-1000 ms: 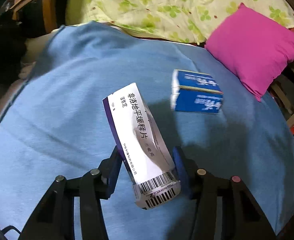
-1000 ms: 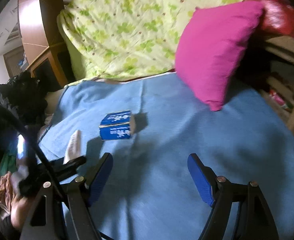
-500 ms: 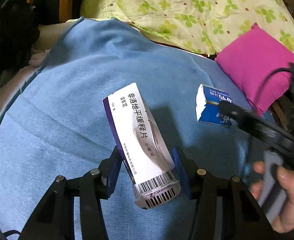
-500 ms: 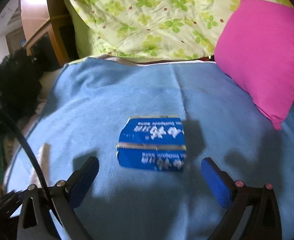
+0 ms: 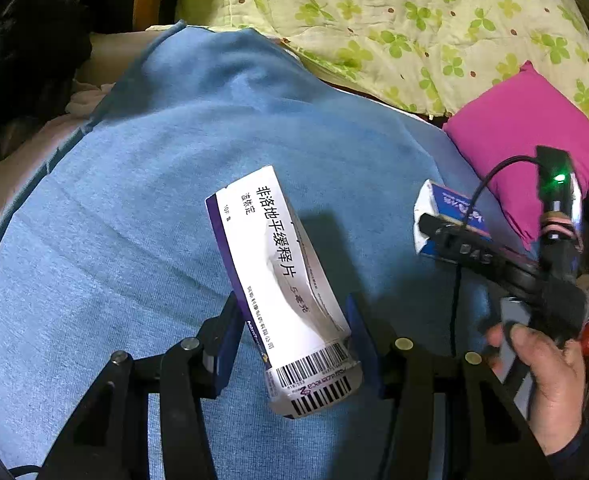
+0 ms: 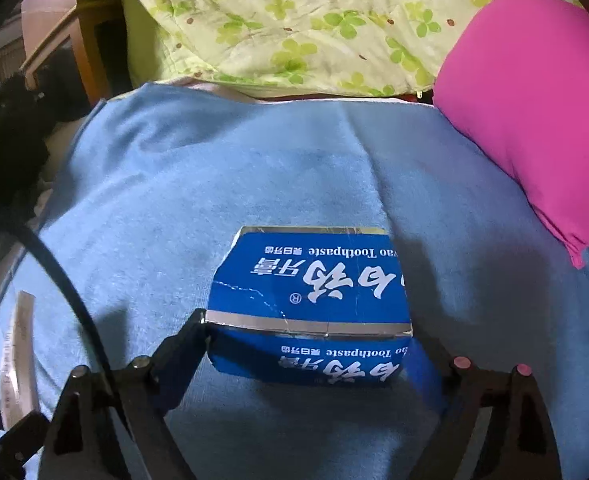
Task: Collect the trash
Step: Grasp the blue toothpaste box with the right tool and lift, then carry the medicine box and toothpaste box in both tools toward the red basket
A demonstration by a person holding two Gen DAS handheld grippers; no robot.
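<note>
A white medicine box (image 5: 278, 280) with a purple edge and barcodes stands tilted in my left gripper (image 5: 294, 320), which is shut on its lower end above the blue blanket (image 5: 134, 240). A blue toothpaste box (image 6: 310, 280) lies on the blanket (image 6: 254, 168). My right gripper (image 6: 308, 344) is low over it, one finger on each side, and its jaws are closing. The pads sit right at the box's ends and no squeeze shows. In the left wrist view, a hand (image 5: 542, 360) holds that gripper at the toothpaste box (image 5: 450, 208).
A pink pillow (image 6: 534, 100) lies at the blanket's right edge. A green flowered quilt (image 6: 294, 20) is bunched along the back. Dark fabric (image 6: 6, 128) and wooden furniture (image 6: 82, 32) stand at the left. A black cable (image 6: 62, 272) crosses the right wrist view.
My right gripper has come in and down over the blue toothpaste box, which now lies between its fingers. The left gripper has shifted a little, still holding the white box.
</note>
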